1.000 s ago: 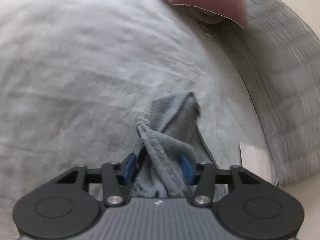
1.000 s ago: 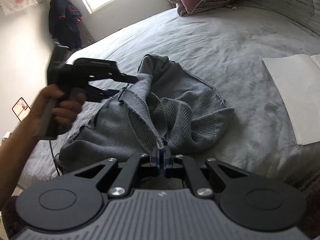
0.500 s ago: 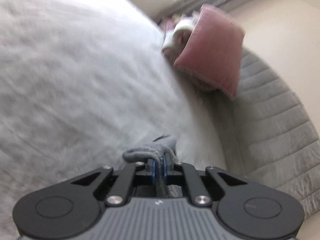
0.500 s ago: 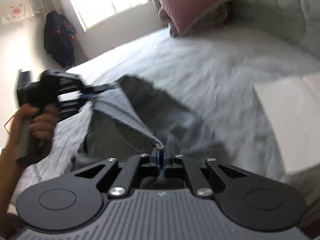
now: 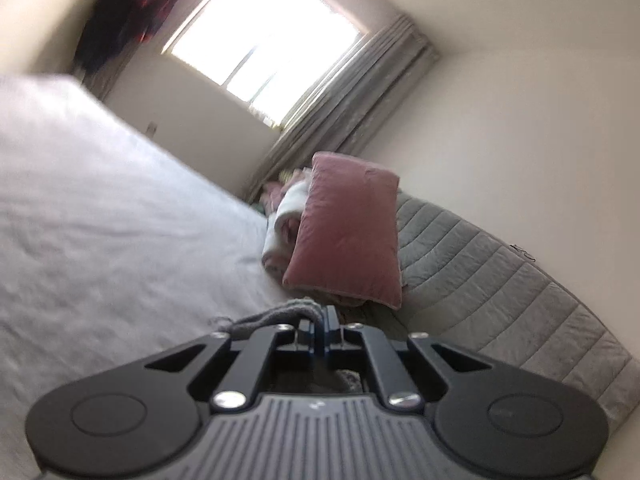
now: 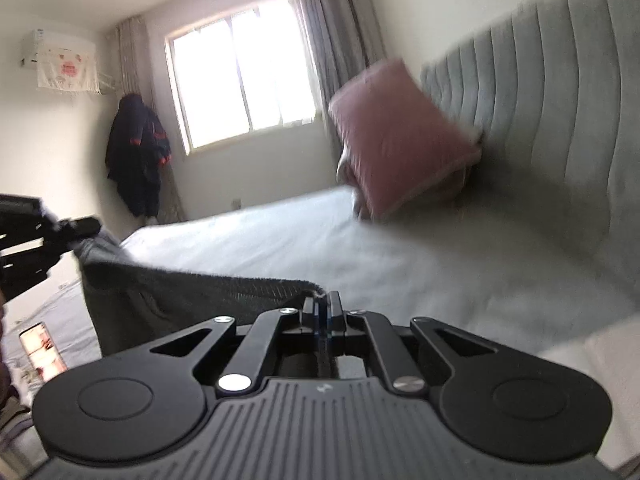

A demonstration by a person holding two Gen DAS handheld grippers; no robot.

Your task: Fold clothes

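Since a second ago we've hoisted the grey sweater [image 6: 192, 292] off the bed [image 6: 360, 248]; now it hangs stretched between the left gripper [image 5: 320, 322] and right gripper [image 6: 322, 306], fingers on both clamped on its edge. Seems we're mid shake-out, so next we'd lay it flat.

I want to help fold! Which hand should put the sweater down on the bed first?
Probably neither alone. The left hand-held gripper and the right hand-held gripper each pinch one end of the sweater, stretched between them above the bed. Lower both together.
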